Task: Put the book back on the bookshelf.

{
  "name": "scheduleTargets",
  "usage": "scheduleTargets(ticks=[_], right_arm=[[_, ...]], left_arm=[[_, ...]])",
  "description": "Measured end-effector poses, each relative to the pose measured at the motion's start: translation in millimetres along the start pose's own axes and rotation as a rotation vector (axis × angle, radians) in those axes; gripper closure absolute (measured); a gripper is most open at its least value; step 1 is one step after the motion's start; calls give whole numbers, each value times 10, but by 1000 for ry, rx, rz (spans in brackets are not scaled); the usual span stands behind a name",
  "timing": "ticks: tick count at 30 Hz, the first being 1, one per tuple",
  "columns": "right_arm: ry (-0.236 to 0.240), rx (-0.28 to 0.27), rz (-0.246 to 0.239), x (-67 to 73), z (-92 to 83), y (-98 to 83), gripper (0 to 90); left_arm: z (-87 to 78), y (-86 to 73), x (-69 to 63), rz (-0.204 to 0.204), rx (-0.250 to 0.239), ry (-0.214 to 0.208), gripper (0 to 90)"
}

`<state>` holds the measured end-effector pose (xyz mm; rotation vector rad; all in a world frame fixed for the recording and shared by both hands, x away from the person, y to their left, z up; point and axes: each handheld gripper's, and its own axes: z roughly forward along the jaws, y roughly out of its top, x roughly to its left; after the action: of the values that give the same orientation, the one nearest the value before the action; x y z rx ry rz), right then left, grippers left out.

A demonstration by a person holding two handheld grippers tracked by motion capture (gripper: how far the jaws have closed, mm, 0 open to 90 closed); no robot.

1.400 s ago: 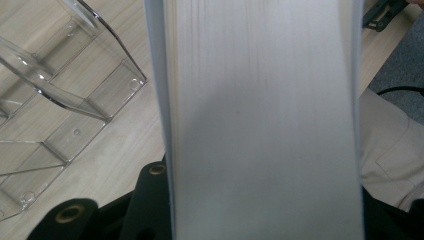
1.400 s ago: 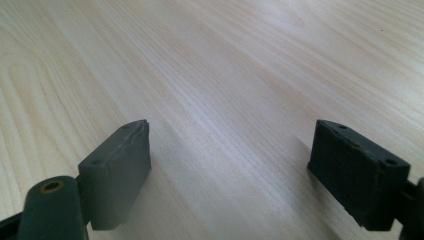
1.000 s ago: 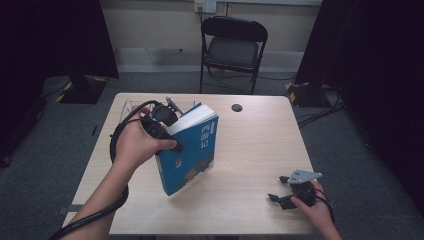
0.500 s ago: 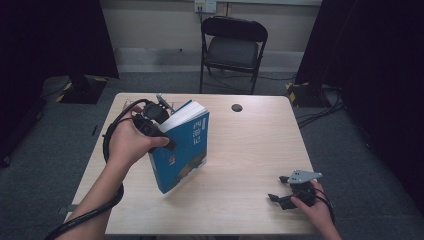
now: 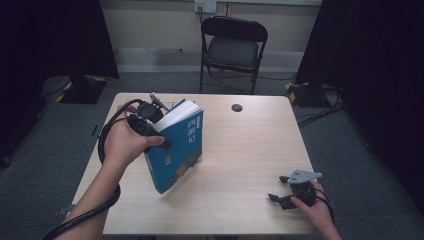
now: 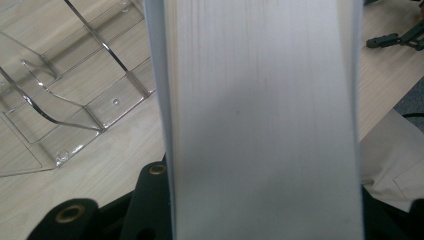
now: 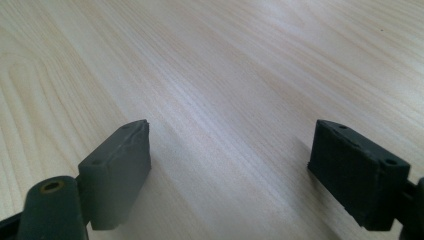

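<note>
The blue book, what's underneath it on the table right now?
The blue book is tilted in the left gripper, its lower corner at the bare wooden table. The left gripper view shows a clear acrylic stand beside it. The spot directly beneath is covered.

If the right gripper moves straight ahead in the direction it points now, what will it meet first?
Probably only the bare wooden table. The right gripper is open and empty, and its own view shows just tabletop ahead of the jaws. In the high view it points left, roughly toward the blue book, but that is far off.
</note>
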<state>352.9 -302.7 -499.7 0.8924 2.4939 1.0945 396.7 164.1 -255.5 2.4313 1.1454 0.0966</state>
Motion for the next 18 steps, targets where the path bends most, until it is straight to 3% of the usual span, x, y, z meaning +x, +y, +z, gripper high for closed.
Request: scheduleTargets(ticks=[4, 9, 11, 18], right_arm=[[0, 0, 0, 0, 0, 0, 159], [0, 0, 0, 0, 0, 0, 159], [1, 1, 1, 0, -1, 0, 159], [0, 0, 0, 0, 0, 0, 159]], left_arm=[[-21, -19, 30, 2, -3, 4, 621], [-28, -40, 68, -14, 3, 12, 620], [-28, -48, 74, -39, -1, 18, 621], [-41, -55, 128, -48, 0, 25, 621]])
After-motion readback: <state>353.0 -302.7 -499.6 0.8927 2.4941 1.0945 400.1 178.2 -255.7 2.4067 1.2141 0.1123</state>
